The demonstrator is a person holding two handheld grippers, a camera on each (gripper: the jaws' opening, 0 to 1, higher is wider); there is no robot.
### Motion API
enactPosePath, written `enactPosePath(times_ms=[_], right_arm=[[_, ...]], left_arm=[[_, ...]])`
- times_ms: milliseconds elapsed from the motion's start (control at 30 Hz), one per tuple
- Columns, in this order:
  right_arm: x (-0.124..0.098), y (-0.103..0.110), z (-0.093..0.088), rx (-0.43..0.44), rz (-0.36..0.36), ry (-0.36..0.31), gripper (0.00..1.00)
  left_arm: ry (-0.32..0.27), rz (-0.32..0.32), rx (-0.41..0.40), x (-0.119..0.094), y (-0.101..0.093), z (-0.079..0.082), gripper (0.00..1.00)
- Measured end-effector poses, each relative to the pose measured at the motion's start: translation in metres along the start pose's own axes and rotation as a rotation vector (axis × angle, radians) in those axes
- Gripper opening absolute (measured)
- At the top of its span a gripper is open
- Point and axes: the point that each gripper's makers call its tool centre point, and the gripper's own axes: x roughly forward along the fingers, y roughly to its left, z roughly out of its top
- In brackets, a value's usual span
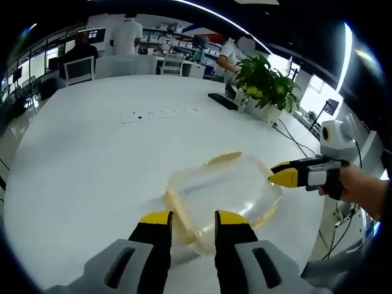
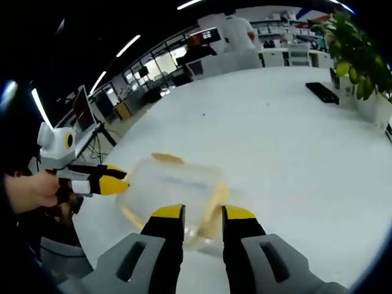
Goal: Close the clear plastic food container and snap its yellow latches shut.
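A clear plastic food container (image 1: 220, 187) with yellow latches (image 1: 224, 159) lies on the white table, its lid resting on top; it looks blurred. My left gripper (image 1: 193, 219) is over its near end, jaws a little apart, and the container shows through the gap. From the right, a hand holds my right gripper (image 1: 283, 176), whose yellow tip meets the container's far rim. In the right gripper view the container (image 2: 174, 182) sits just past my right gripper (image 2: 203, 214), jaws narrowly apart over its near end. My left gripper (image 2: 113, 184) touches its left side.
The round white table (image 1: 92, 159) carries a white power strip (image 1: 159, 114), a dark flat device (image 1: 222, 101) and a potted plant (image 1: 266, 82) at its far right. Cables trail off the right edge. People sit and stand at desks beyond the table.
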Motion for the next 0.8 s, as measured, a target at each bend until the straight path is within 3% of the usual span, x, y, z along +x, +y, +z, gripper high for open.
enactPosePath(times_ms=[67,133,400,467,533,800], right_arm=[[0.0002,-0.0004,-0.0002,0.015,0.000,-0.004,0.21],[0.0003,-0.0012,-0.0008,0.034,0.002,-0.006,0.21],[0.0017,-0.0011,-0.0023,0.104,-0.009,-0.003,0.21],[0.0019,-0.0013,-0.0034,0.149,-0.007,0.000,0.21],[0.0020,-0.0016,-0.0040,0.171,-0.006,0.000,0.21],[0.0031,-0.0005,-0.0057,0.251,0.018,0.010,0.21]], left_arm=[[-0.002,0.004,-0.016,0.0001,0.0005,-0.0002,0.20],[0.000,0.001,-0.083,0.0003,0.0015,-0.0022,0.20],[0.000,0.001,-0.164,0.0014,0.0044,-0.0052,0.20],[0.016,-0.007,-0.253,0.0019,0.0047,-0.0083,0.21],[0.015,-0.006,-0.227,0.0024,0.0060,-0.0071,0.21],[0.044,-0.023,-0.299,0.0039,0.0066,-0.0087,0.20]])
